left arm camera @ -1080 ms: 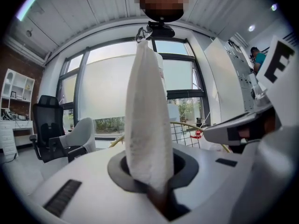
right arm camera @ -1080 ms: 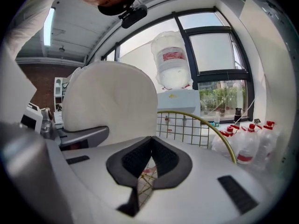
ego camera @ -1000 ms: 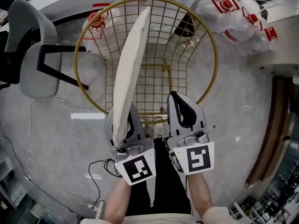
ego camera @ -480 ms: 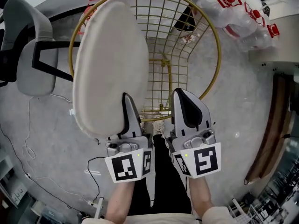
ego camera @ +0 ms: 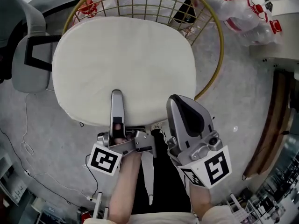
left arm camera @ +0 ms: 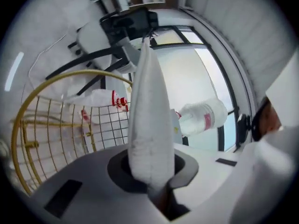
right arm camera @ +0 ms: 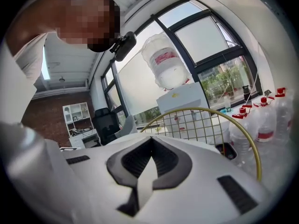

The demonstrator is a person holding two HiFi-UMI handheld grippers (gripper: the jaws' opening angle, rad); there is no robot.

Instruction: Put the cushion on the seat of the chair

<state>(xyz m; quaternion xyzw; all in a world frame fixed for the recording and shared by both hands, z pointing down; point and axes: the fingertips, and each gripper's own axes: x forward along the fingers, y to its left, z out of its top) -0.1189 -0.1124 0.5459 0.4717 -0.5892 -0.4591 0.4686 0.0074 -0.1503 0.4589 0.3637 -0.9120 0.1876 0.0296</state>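
The cushion [ego camera: 124, 64] lies spread flat and wide over the gold wire chair [ego camera: 212, 41]. From overhead its pale face hides nearly all of the ring. Only the far wire grid and the right-hand curve of the rim show past it. Whether it rests on the seat or hangs just above cannot be told from above.

The left gripper view shows what the head view cannot. There the cushion [left arm camera: 149, 125] is seen edge-on as a thin white wedge, pinched at its base between the jaws of the left gripper [left arm camera: 154, 181], with the chair [left arm camera: 60, 125] off to one side.

In the head view the left gripper [ego camera: 117, 101] is rolled onto its side, one jaw lying on top of the cushion's near edge, the forearm [ego camera: 124, 185] straight behind it.

The right gripper [ego camera: 182, 106] hangs just beside the cushion's near right corner, not on it. Its own view shows its jaws [right arm camera: 150, 146] closed together with nothing between them.

The cushion's left edge reaches out past the gold rim toward a grey office chair [ego camera: 28, 55], which stands near. Water bottles [ego camera: 247, 13] with red caps crowd the far right, close to the rim. Bare grey floor [ego camera: 60, 148] lies open at the near left, crossed by a thin cable [ego camera: 25, 139].
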